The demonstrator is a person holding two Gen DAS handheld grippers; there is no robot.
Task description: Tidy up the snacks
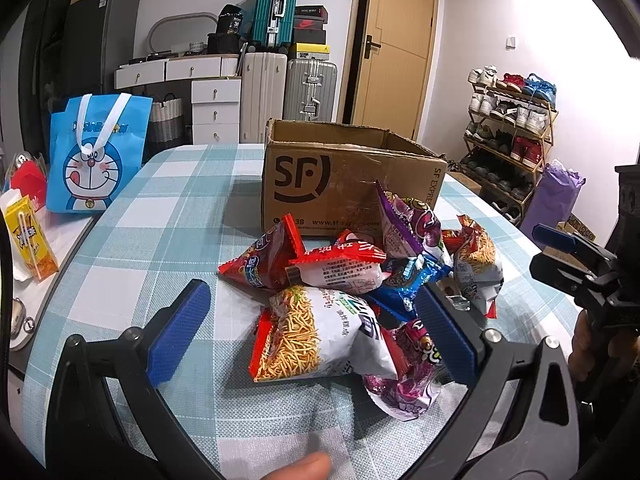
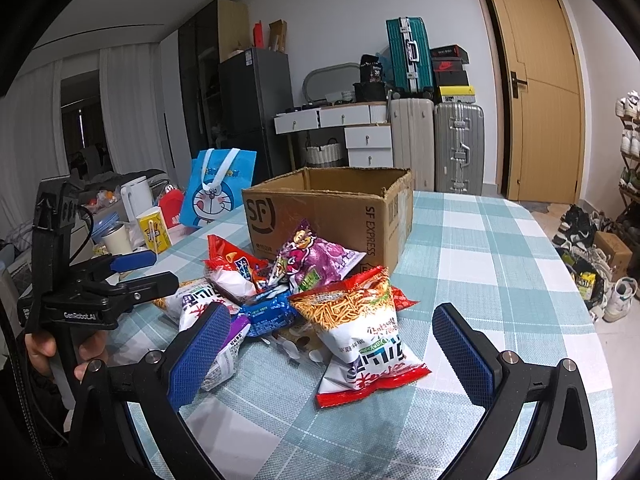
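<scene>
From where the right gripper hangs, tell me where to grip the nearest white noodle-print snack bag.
Take the white noodle-print snack bag across its puffed middle, coming from the near side with the open right gripper. It lies lengthwise toward the gripper, red sealed end nearest, narrow sides clear.

One open SF Express cardboard box point(image 2: 328, 216) stands on the checked tablecloth point(image 2: 500, 264) behind a heap of roughly eight snack packets — two noodle-snack bags point(image 2: 360, 320), two purple bags point(image 2: 320, 256), one blue packet point(image 2: 268, 312) — the rest overlap too much to count.
</scene>
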